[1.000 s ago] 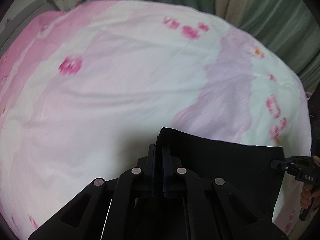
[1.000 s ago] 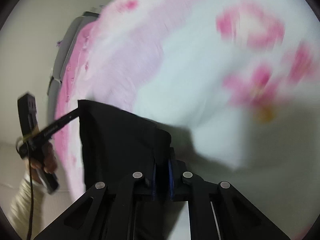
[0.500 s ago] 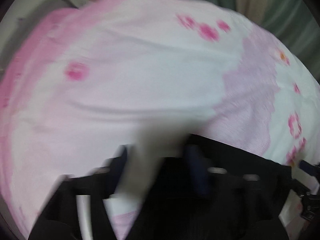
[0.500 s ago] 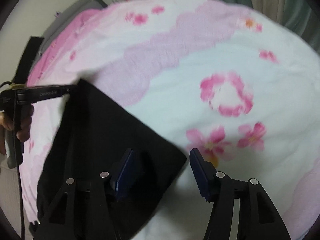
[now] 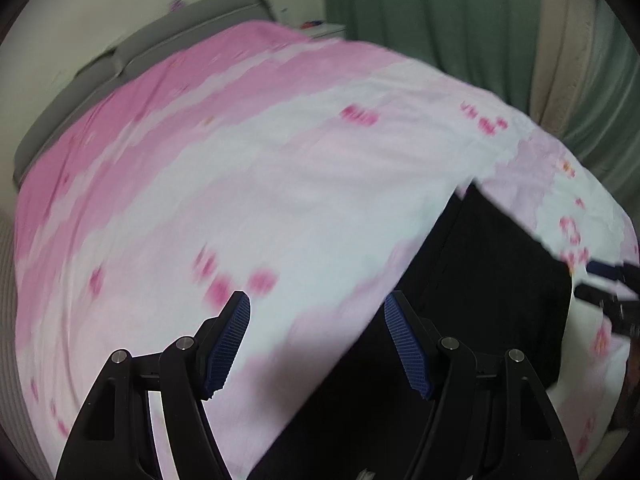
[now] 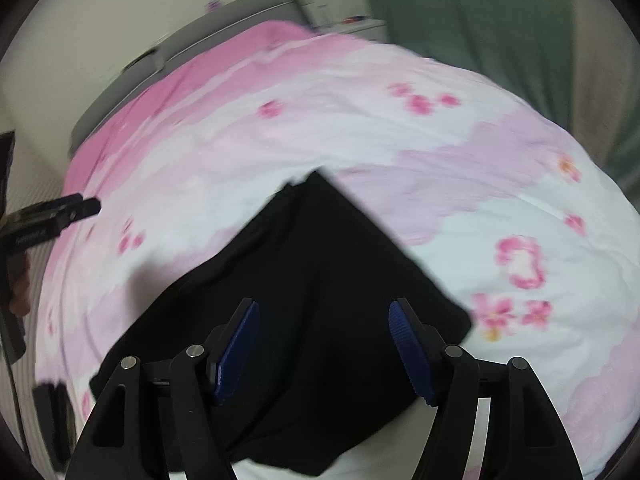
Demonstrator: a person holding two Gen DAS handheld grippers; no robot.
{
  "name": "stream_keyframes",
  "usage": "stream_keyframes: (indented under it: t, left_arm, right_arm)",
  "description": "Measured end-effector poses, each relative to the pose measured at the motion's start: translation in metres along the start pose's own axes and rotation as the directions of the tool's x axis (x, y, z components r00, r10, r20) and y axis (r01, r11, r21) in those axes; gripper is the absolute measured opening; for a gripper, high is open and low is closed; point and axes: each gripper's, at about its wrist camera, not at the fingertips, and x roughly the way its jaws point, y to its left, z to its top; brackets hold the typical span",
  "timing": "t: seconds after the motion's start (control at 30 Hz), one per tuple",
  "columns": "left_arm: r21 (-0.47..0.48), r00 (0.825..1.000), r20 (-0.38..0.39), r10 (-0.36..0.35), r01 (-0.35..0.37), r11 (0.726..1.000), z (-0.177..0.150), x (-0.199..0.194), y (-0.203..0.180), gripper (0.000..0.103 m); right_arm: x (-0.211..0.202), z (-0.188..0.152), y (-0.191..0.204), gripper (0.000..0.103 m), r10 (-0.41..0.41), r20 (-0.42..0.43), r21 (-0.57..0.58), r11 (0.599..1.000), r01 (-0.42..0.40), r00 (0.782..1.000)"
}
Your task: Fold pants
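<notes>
While my two grippers, left gripper (image 5: 316, 340) spread empty and right gripper (image 6: 324, 344) opening with nothing clamped, hover, I count one black pants (image 6: 320, 300) lying folded on the pink floral bedsheet (image 6: 400, 128); green curtains (image 5: 420, 12) behind.

Black pants (image 6: 320, 300), folded flat, lying on pink floral bedspread (image 6: 400, 140)

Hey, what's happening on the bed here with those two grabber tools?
A person is folding black pants on a bed with a pink flowered bedspread, using a handheld gripper in each hand. Neither holds the cloth now. The left gripper is open over the bedspread, beside the pants. The right gripper hangs above the pants, its jaws opening with nothing pinched. The pants lie flat in a folded block.
</notes>
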Motion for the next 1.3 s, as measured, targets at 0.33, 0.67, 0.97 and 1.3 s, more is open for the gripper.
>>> stream_keyframes:
  t: [0.33,0.67,0.97,1.3]
  left_arm:
    - [-0.131,0.987,-0.147,-0.071,0.052,0.99,-0.143,-0.012,0.079,0.068]
    - [-0.243,0.949,-0.221,-0.224,0.168,0.955,-0.194,0.04,0.088,0.055]
    - [-0.237,0.946,-0.244,-0.212,0.154,0.959,-0.192,0.059,0.082,0.027]
    - [-0.294,0.981,-0.161,-0.105,0.054,0.954,-0.203,0.022,0.106,0.016]
  right_arm:
    - [0.026,-0.051,0.112,0.068,0.079,-0.149,-0.219,0.969,-0.111,0.986]
    - [0.039,-0.089,0.159,0.068,0.085,-0.266,-0.285,0.945,-0.163,0.96]
    - [0.036,-0.102,0.171,0.068,0.056,-0.287,-0.299,0.943,-0.145,0.956]
    - [0.026,-0.097,0.187,0.068,0.09,-0.276,-0.32,0.93,-0.18,0.957]
